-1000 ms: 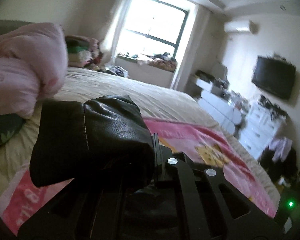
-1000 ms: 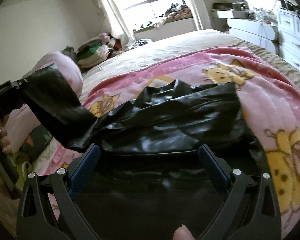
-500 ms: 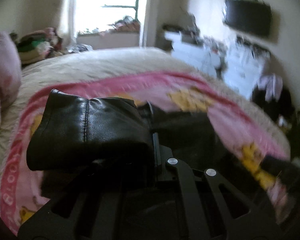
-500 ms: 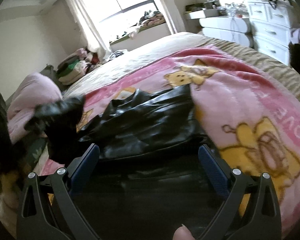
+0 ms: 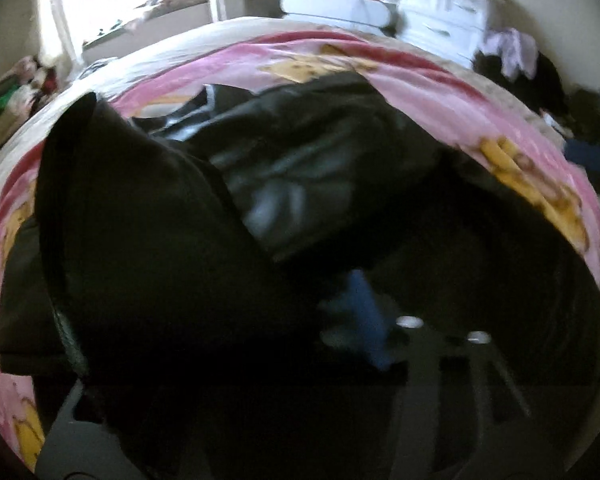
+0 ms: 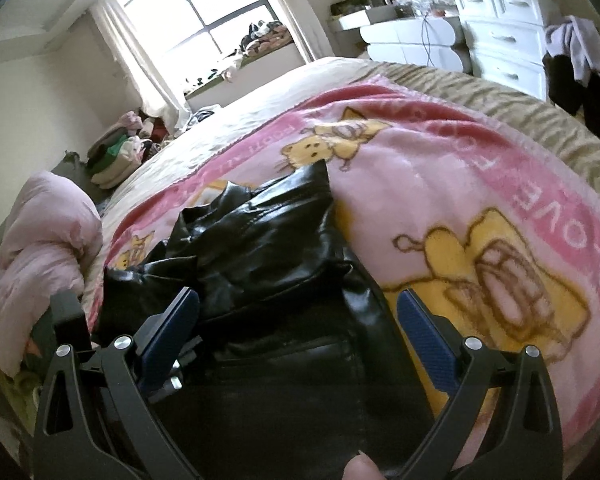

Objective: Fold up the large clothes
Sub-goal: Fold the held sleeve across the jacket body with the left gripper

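Swinging in from nine o'clock, the left tongs (image 5: 284, 320) are carrying the black leather jacket's (image 5: 320, 152) sleeve (image 5: 140, 220) over its body, still pinching it. In the right view, the right tongs (image 6: 300, 332) are hanging spread above the jacket; pink blanket (image 6: 440, 184) is lying free toward three o'clock.

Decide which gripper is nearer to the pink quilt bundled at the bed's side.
Left. In the right wrist view, the left gripper sits right beside the pink quilt, while the right gripper hangs open over the black leather jacket, farther along the bed.
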Tool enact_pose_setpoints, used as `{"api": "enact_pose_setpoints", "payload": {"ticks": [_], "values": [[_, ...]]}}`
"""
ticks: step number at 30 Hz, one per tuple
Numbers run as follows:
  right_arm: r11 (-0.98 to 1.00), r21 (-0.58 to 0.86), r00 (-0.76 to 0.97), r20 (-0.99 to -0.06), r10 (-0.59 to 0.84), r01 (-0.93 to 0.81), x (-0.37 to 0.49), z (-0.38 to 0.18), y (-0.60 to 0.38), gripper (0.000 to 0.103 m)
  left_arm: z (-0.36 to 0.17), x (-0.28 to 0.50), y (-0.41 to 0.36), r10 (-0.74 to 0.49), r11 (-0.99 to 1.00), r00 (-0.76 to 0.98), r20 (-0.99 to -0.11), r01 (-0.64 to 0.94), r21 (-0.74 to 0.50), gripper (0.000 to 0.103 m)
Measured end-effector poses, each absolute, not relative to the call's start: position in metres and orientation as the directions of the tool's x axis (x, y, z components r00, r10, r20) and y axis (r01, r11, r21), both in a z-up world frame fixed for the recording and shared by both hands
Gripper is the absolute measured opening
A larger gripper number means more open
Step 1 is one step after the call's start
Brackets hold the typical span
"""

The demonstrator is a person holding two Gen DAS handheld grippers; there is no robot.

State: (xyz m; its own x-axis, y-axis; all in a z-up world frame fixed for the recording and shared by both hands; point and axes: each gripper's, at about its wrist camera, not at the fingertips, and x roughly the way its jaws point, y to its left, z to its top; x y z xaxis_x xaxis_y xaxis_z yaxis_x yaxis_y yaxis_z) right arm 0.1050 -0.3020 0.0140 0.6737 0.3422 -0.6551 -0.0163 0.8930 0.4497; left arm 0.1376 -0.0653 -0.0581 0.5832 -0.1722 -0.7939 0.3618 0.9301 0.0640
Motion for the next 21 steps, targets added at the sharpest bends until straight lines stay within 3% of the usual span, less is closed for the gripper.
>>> {"api": "enact_pose_setpoints", "payload": {"ticks": [2, 12, 17, 21], "values": [[0.894, 0.447, 0.669, -0.662, 0.338, -0.008, 0.107, 0.011, -0.302, 0.098, -0.057, 0.13, -0.072, -0.188, 0.918, 0.581, -0.792, 0.391, 0.069, 0.073], [0.898, 0.441, 0.653, -0.676, 0.342, -0.014, 0.119, 0.006, -0.294, 0.098, -0.01, 0.085, -0.041, -0.328, 0.898, 0.622, -0.711, 0.44, -0.029, 0.091], [0.842, 0.532, 0.583, -0.656, 0.479, -0.091, 0.145, -0.004, -0.263, 0.098, 0.011, 0.101, 0.01, -0.194, 0.961, 0.712, -0.675, 0.277, 0.017, 0.092], [0.831, 0.545, 0.533, -0.674, 0.512, -0.108, 0.166, -0.017, -0.236, 0.098, 0.02, 0.124, 0.061, -0.111, 0.991, 0.751, -0.651, 0.13, -0.019, 0.094]]}}
